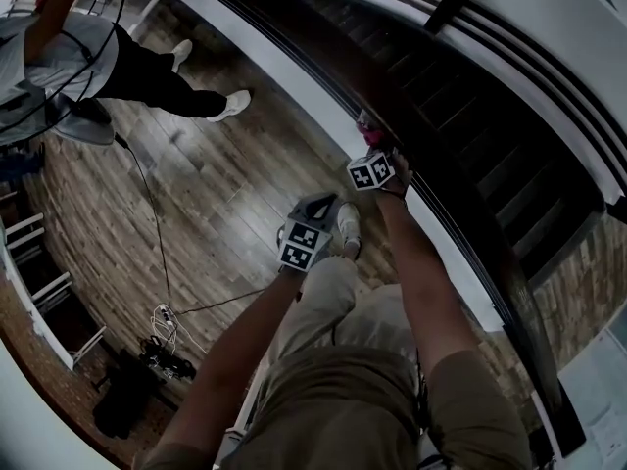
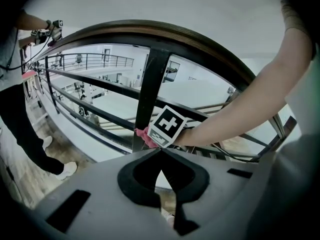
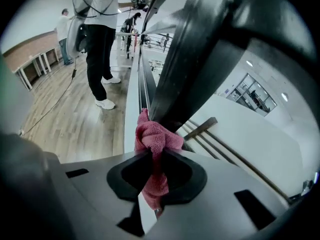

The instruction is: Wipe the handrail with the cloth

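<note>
Seen from above, the right gripper (image 3: 151, 158) has its fingers out of sight under its marker cube (image 1: 371, 171). Only a scrap of the cloth (image 3: 156, 143) peeps out past them. The cloth's lower end drops between the fingers and is lost inside the gripper's body. Just beyond the fingers the handrail (image 1: 431, 164) is a dark smear up close, and both its ends run off the picture. A bystander (image 1: 147, 71), well beyond the fingers, is cut off at the edge. The dark heap (image 1: 132, 399) on the floor (image 1: 216, 194) is too dim to name. Small figures (image 3: 131, 24) far past the fingers are too tiny to make out.
</note>
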A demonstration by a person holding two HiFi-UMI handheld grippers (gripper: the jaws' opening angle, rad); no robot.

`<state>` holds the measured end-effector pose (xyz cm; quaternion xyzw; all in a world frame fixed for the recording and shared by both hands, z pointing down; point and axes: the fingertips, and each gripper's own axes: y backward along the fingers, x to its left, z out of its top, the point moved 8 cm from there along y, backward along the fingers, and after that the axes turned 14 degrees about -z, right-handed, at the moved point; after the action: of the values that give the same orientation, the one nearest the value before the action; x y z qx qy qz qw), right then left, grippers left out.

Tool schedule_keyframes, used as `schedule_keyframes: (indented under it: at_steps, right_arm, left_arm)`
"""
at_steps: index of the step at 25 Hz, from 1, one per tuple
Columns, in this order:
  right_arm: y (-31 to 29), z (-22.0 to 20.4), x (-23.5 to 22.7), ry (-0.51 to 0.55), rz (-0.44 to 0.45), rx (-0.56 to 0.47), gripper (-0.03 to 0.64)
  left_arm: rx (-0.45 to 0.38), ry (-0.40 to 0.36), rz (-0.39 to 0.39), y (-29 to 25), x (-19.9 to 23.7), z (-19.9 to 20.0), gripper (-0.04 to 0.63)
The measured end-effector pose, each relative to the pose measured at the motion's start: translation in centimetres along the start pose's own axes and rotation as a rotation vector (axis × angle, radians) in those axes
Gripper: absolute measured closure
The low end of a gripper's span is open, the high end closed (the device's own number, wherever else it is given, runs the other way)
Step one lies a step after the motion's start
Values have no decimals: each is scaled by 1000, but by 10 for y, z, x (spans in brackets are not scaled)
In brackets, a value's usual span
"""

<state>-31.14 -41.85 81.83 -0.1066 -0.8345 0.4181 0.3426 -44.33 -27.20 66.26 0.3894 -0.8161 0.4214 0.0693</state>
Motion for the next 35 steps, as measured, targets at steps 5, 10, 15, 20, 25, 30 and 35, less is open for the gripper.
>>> schedule_keyframes:
  at_steps: [5, 10, 15, 20, 25, 30, 35]
  right_arm:
    - [-5, -12, 0, 17, -4, -18, 557]
    - [3, -40, -9, -16, 8, -32, 557]
    - [14, -90, -23, -21, 4, -22, 557]
    - [30, -143, -38, -37, 11, 3, 557]
    - [42, -231, -42, -95, 58, 285, 558]
    - [93, -249, -47, 91, -2, -38, 558]
    - [90, -191, -47, 31, -81, -147, 558]
  left_arm:
    - [7, 0, -5, -9, -9, -13, 577]
    - [29, -9, -24, -24, -29, -23, 577]
    - [61, -31, -56, -50, -61, -31, 577]
    - [103, -79, -118, -75, -107, -32, 577]
    - [140, -147, -175, -95, -134, -32, 577]
    - [141, -153, -197, -101, -157, -40, 577]
    - [148, -117, -182, -94, -166, -52, 577]
